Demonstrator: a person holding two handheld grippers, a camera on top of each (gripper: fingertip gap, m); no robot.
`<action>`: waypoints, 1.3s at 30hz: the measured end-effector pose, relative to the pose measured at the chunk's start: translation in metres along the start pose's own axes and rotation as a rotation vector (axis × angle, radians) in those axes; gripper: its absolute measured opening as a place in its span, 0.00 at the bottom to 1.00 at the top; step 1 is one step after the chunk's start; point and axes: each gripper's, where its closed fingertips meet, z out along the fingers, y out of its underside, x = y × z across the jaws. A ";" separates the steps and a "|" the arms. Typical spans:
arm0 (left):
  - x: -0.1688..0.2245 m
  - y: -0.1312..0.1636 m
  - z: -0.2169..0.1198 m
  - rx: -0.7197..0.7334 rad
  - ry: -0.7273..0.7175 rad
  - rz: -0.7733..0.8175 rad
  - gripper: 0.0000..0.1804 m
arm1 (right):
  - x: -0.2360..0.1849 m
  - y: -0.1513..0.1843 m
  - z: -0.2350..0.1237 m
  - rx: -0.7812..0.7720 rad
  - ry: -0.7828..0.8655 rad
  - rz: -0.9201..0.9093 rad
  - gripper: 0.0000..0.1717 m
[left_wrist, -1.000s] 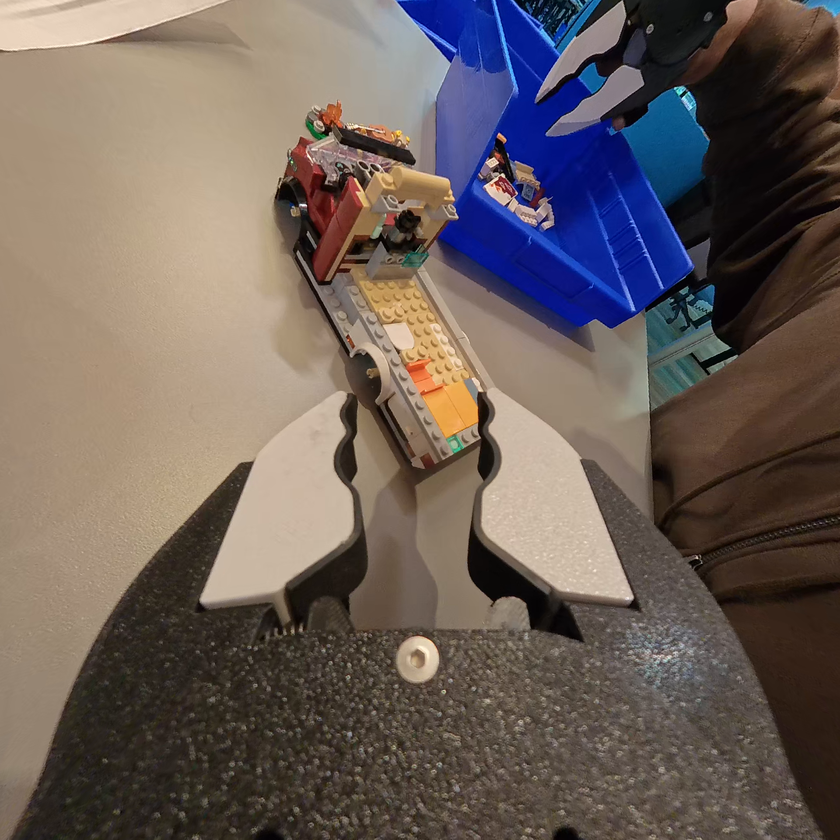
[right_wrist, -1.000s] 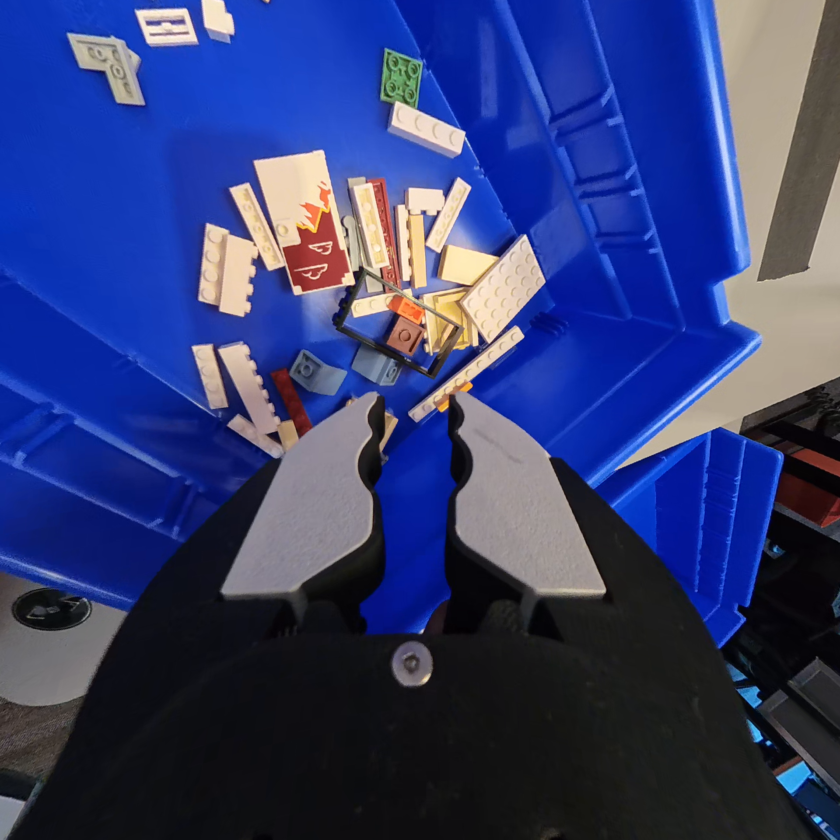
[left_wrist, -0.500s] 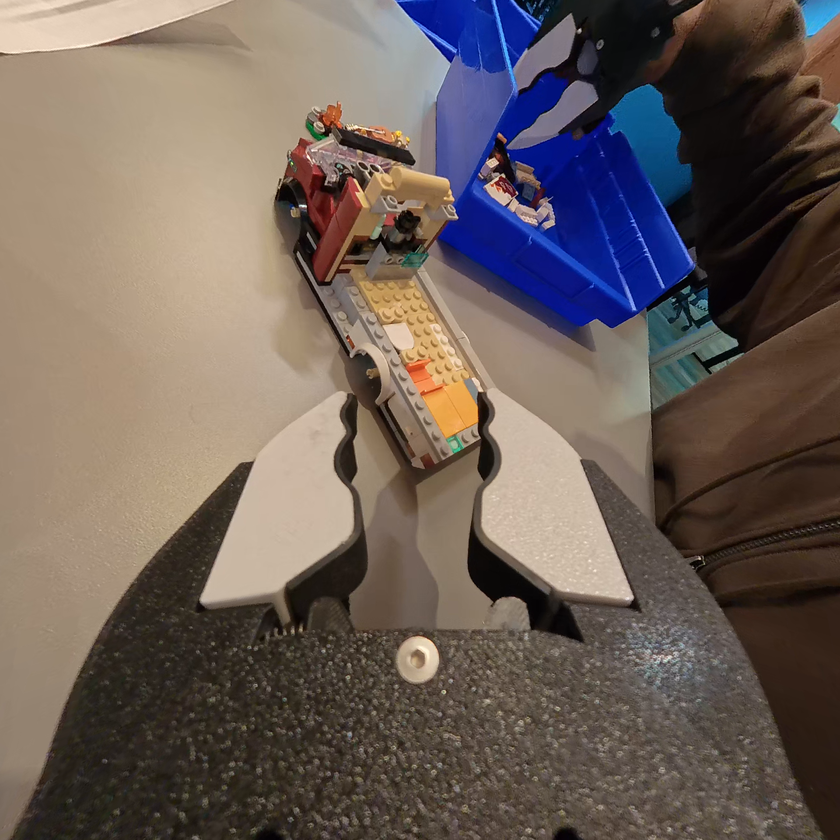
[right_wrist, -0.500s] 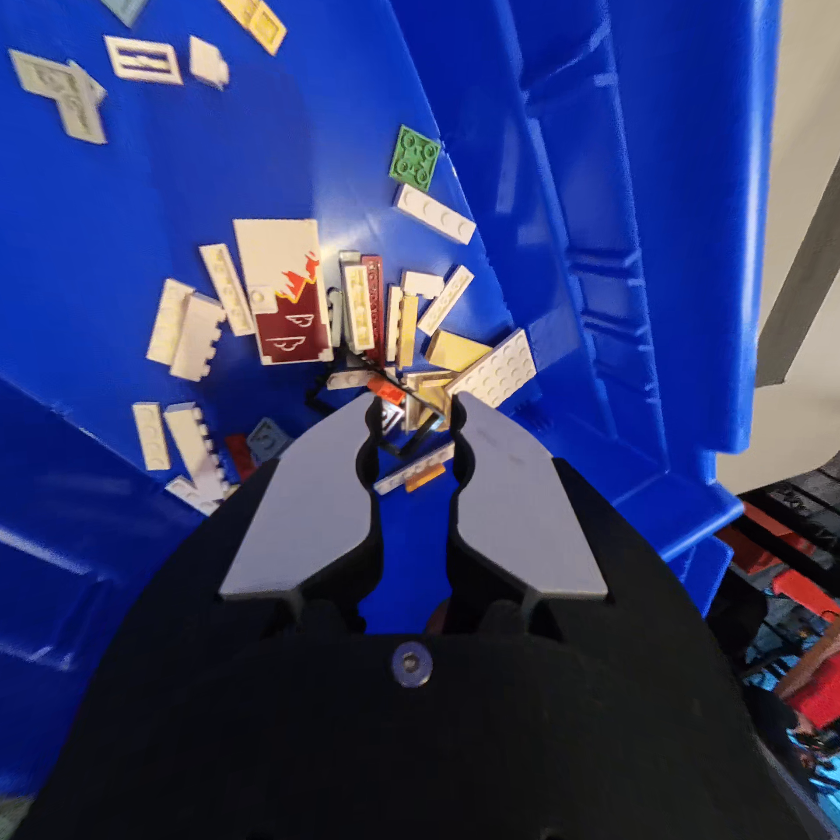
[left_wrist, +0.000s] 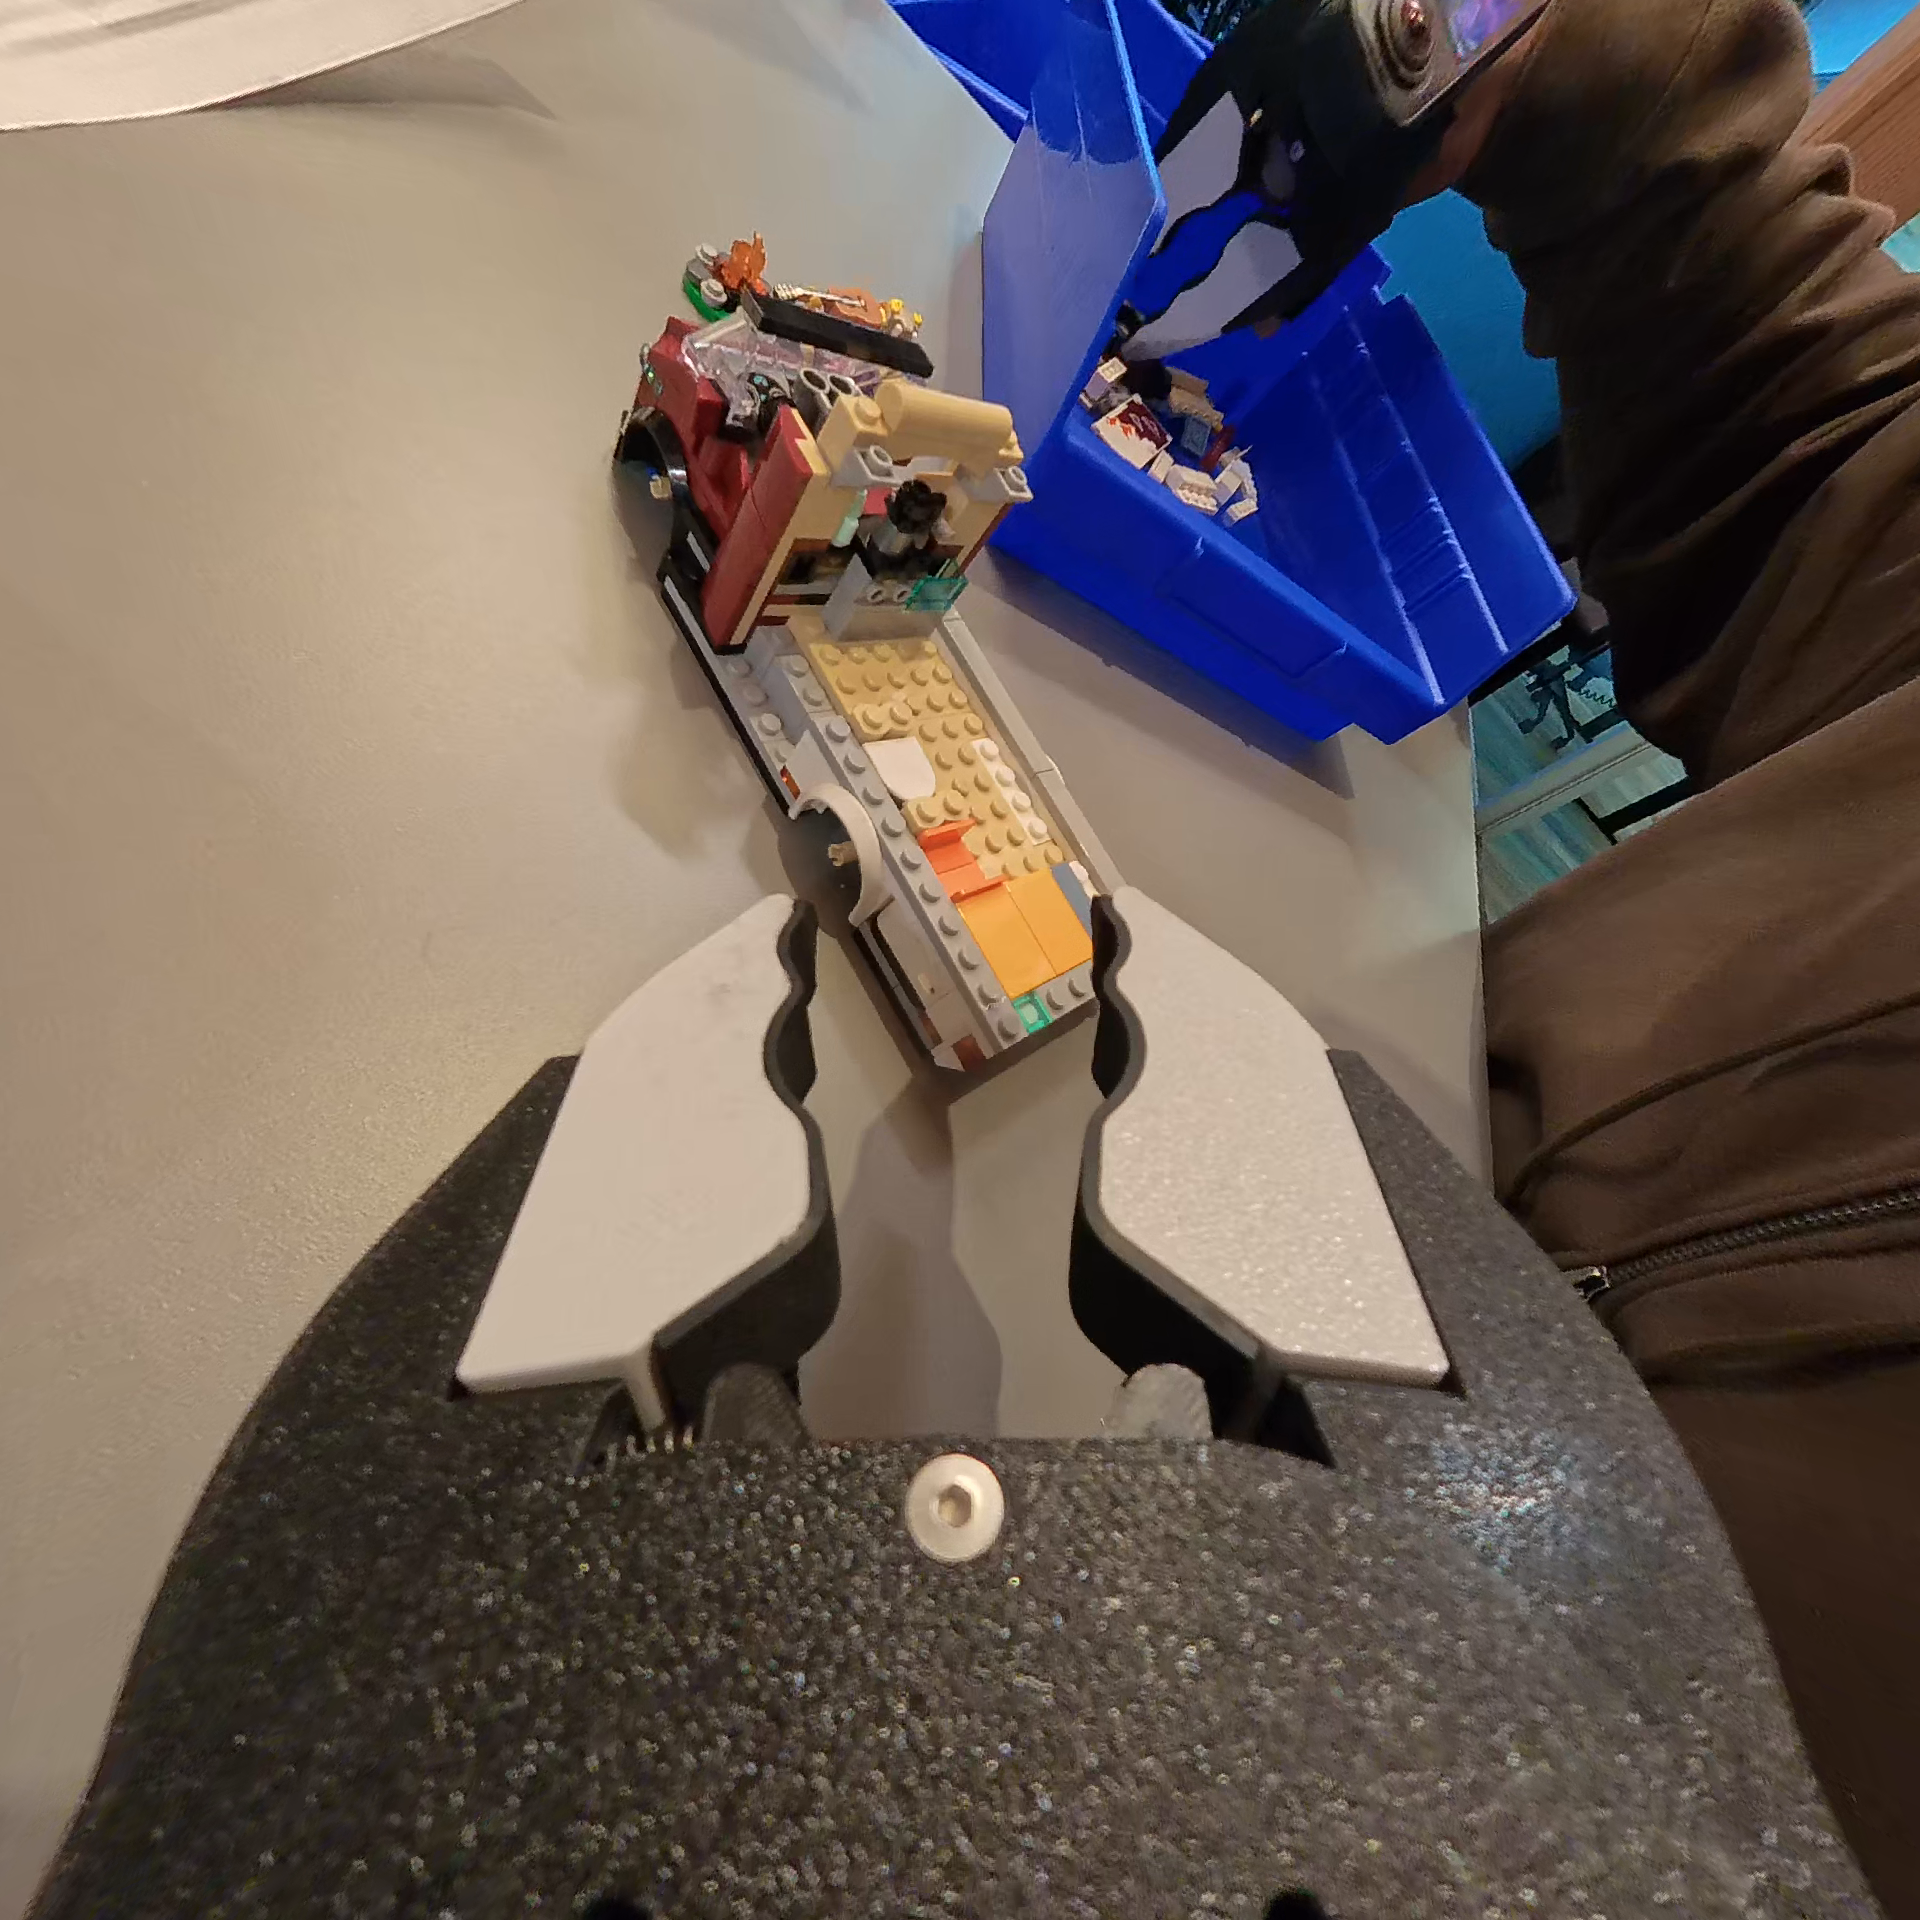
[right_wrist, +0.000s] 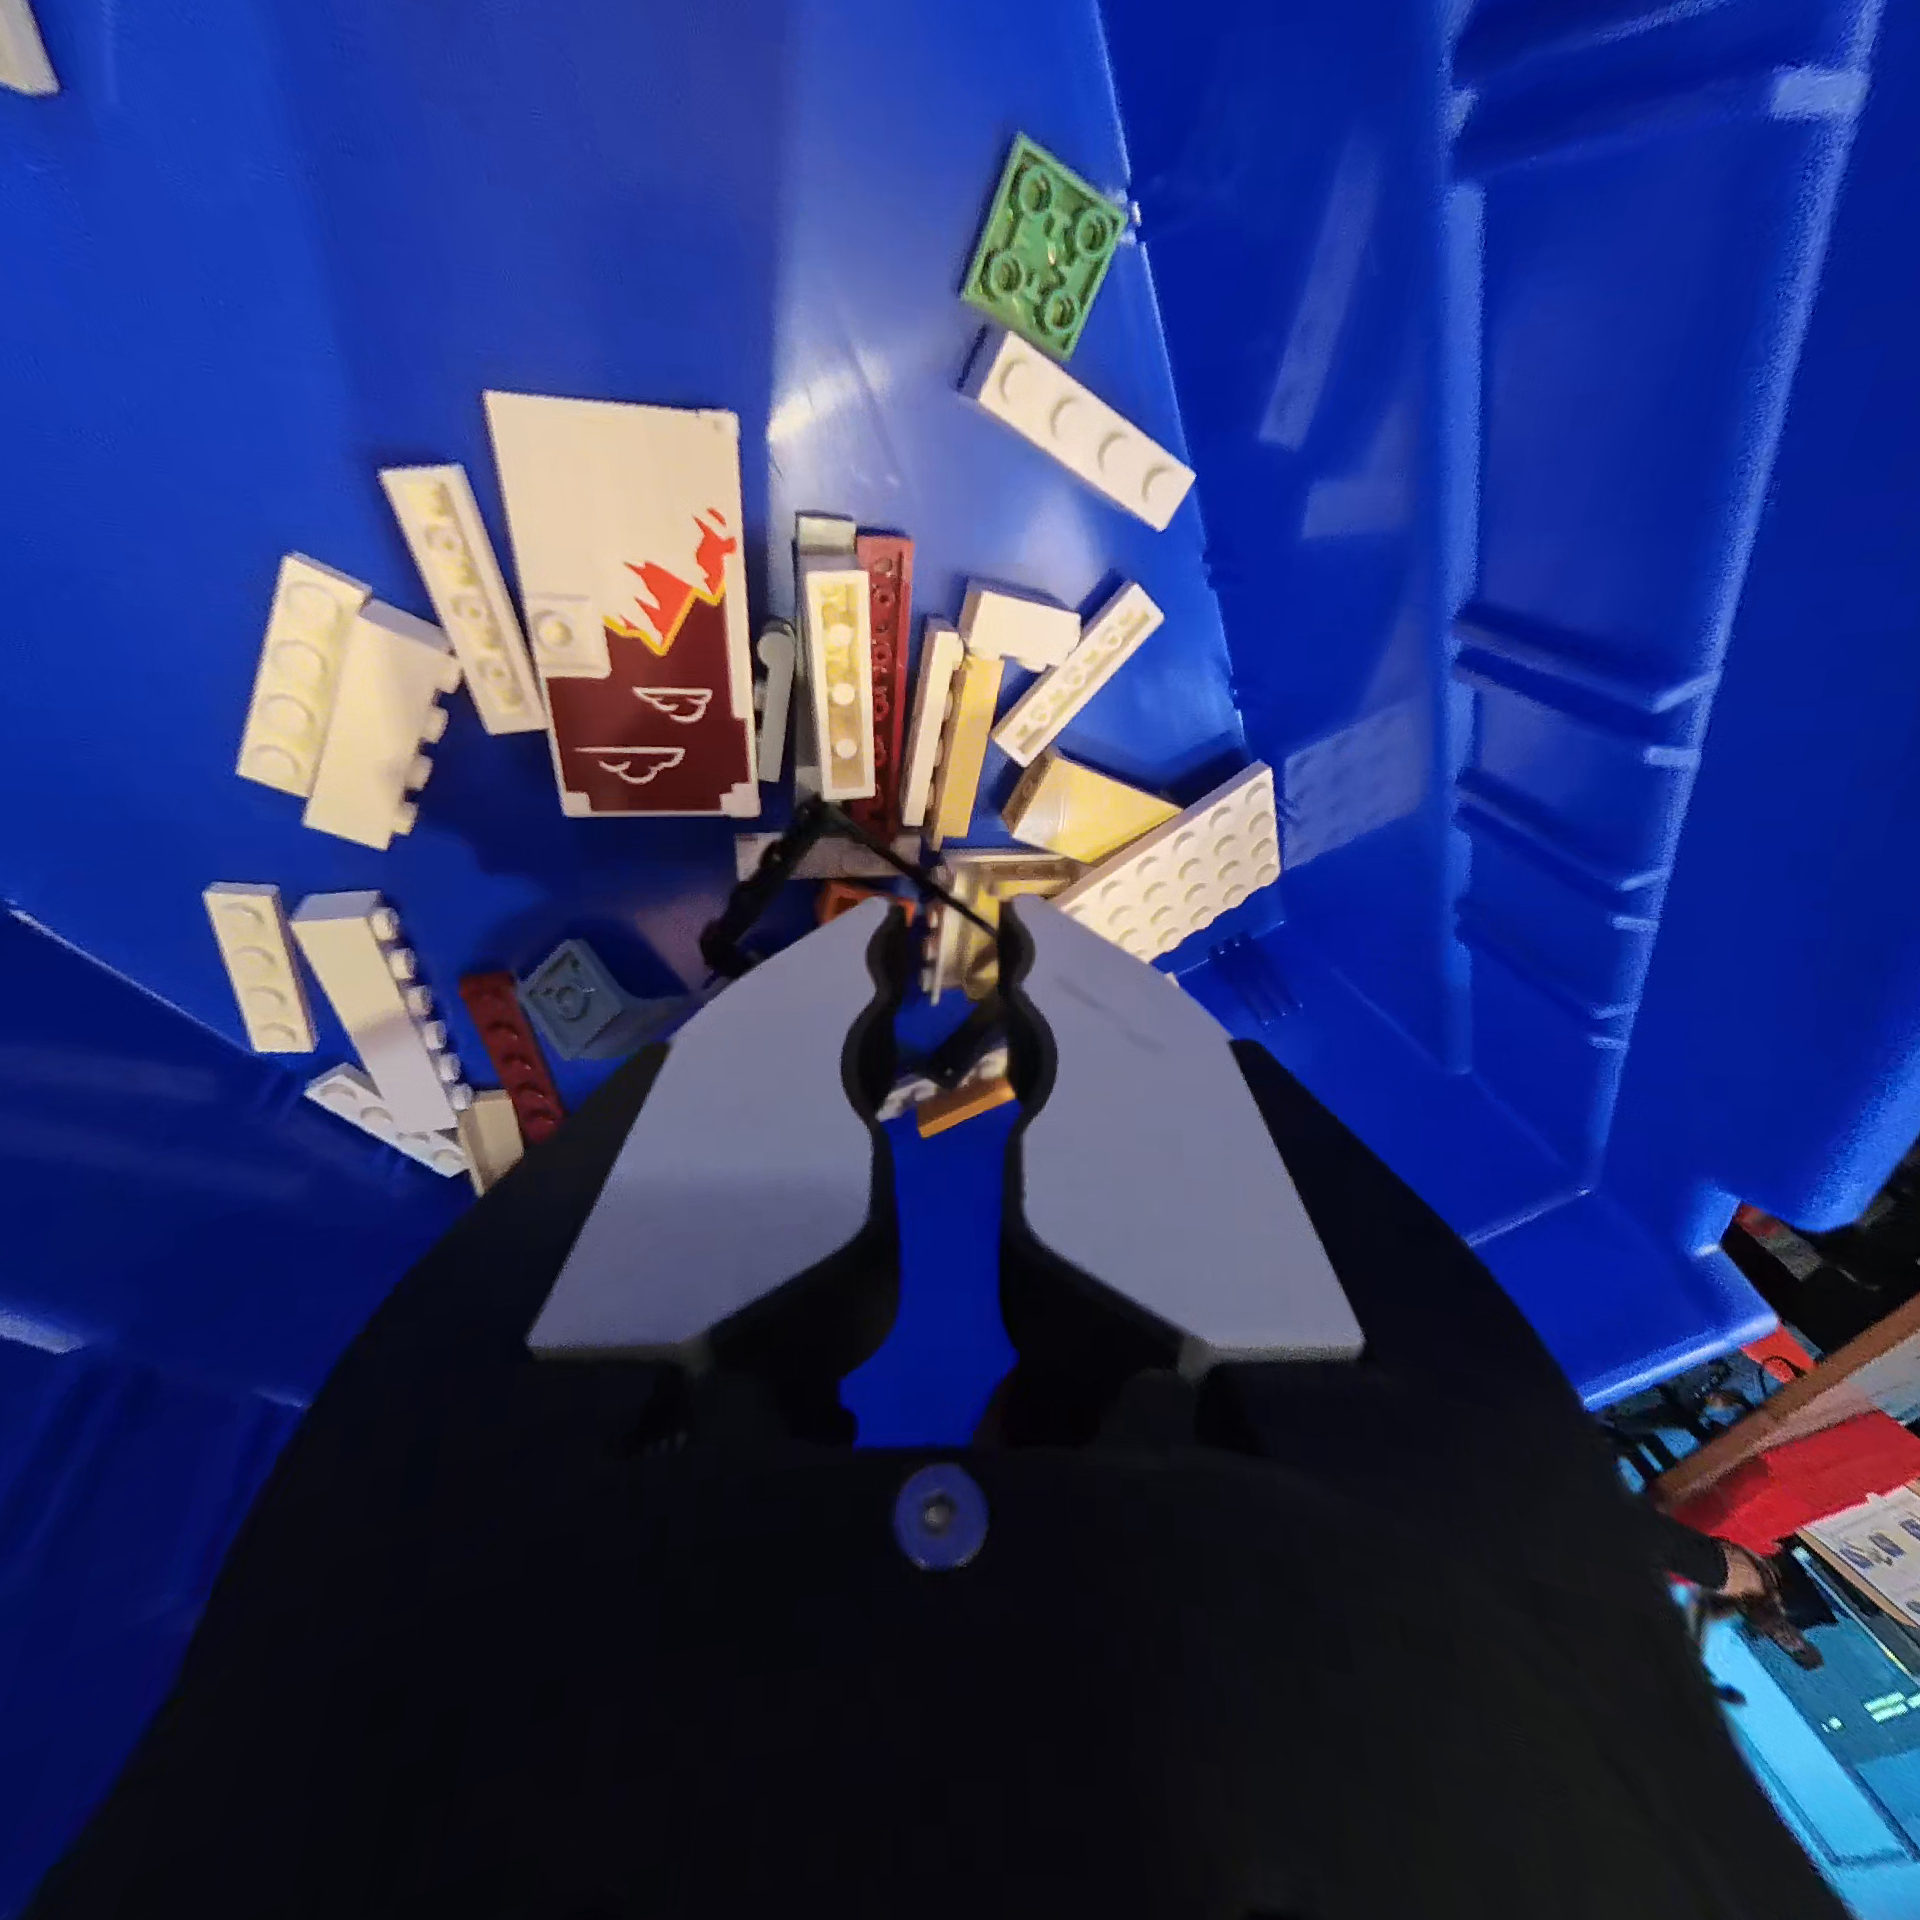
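1. The left gripper (left_wrist: 948, 971) rests low over the pale grey table (left_wrist: 312, 727), jaws spread wide. The near end of the brick-built vehicle (left_wrist: 914, 790) lies between the fingertips; the right fingertip sits just beside the model's orange tiles, the left one stands apart from its grey edge, so nothing is pinched. Bare tabletop runs open to the left and far side.

2. Right of the model, the blue bin (left_wrist: 1299, 582) stands close to its cab, and beyond the bin the table edge drops away. A brown sleeve (left_wrist: 1714, 935) fills the right side of that view.

3. The right gripper (right_wrist: 948, 940) reaches down into the blue bin (right_wrist: 1558, 727), its tips buried in a heap of loose pieces near the bin's ribbed right wall. The jaws are narrowed, with a thin black frame piece (right_wrist: 831, 862) and tan plates (right_wrist: 971, 935) crossing the gap — motion blur keeps me from telling whether the pads press on any of them.

4. Crowding the tips: a white wedge plate (right_wrist: 1184, 862) on the right, a printed white and dark red panel (right_wrist: 634, 613) to the far left, a blue-grey slope brick (right_wrist: 577, 997) near left. A green square plate (right_wrist: 1044, 244) lies well apart, farther off.

5. The bin is glossy moulded plastic with stepped ribs; the pieces are studded and flat. The grippers' fingers are matte grey wedges with wavy black pads — their bodies grainy black.
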 end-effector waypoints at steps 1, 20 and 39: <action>0.000 0.000 0.000 0.000 0.001 0.001 0.29 | 0.001 0.000 0.001 -0.011 0.007 -0.002 0.12; 0.004 0.002 -0.001 -0.006 0.012 0.015 0.29 | -0.034 0.013 -0.033 -0.004 -0.124 0.086 0.01; 0.004 0.003 -0.001 -0.008 0.012 0.012 0.29 | -0.027 -0.044 -0.007 0.127 -0.202 0.051 0.10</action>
